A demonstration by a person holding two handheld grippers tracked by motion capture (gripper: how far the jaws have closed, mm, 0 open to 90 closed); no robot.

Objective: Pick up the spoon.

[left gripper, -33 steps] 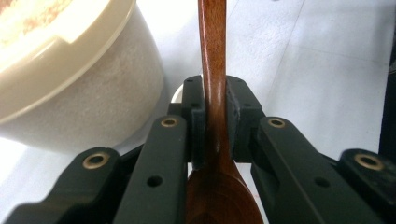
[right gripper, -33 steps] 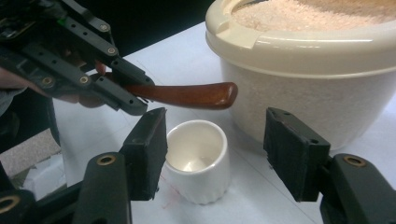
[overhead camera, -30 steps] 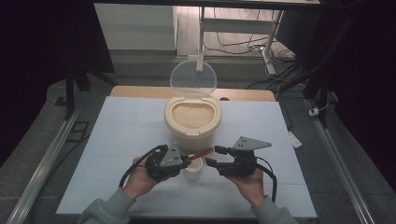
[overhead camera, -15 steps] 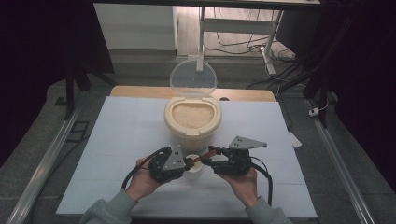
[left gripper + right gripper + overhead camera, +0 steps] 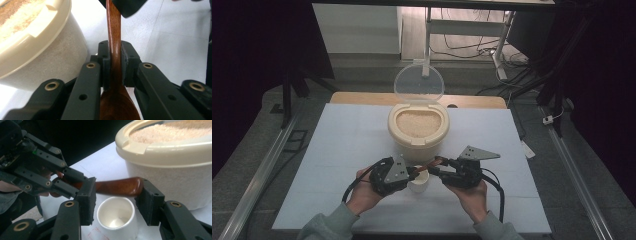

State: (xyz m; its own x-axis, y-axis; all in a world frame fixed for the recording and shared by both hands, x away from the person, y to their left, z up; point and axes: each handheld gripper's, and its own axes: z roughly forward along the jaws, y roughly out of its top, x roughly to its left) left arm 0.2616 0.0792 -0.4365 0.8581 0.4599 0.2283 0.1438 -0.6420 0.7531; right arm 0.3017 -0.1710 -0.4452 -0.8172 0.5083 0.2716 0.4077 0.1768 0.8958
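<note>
A white table (image 5: 337, 150) stretched out in front of the person, and on it, beyond both pairs of fingers, stood a big cream tub (image 5: 418, 130) filled with pale grain, its clear round lid (image 5: 418, 85) tipped up at the back. In the left gripper view the tub's wall rose just off to one side of the jaws; in the right gripper view it loomed close behind them. The left gripper (image 5: 412, 172), held in the person's left hand (image 5: 362, 192), was clenched on a brown wooden spoon (image 5: 113, 50): its pads pressed the handle from both sides just above the bowl, and the handle ran straight out past the fingertips toward the other hand. The right gripper (image 5: 434, 167), carried by the right hand (image 5: 469, 192), faced it from the other side, and its jaws had just been closing with the free end of the spoon handle (image 5: 117, 186) lying crosswise between them. One pad seemed to meet the rounded tip, while the other overlapped the handle, and I could not tell whether it pressed. Directly beneath that handle, between the two sets of fingers, sat a small white cup (image 5: 117, 218), upright, with only a trace of something at its bottom.
</note>
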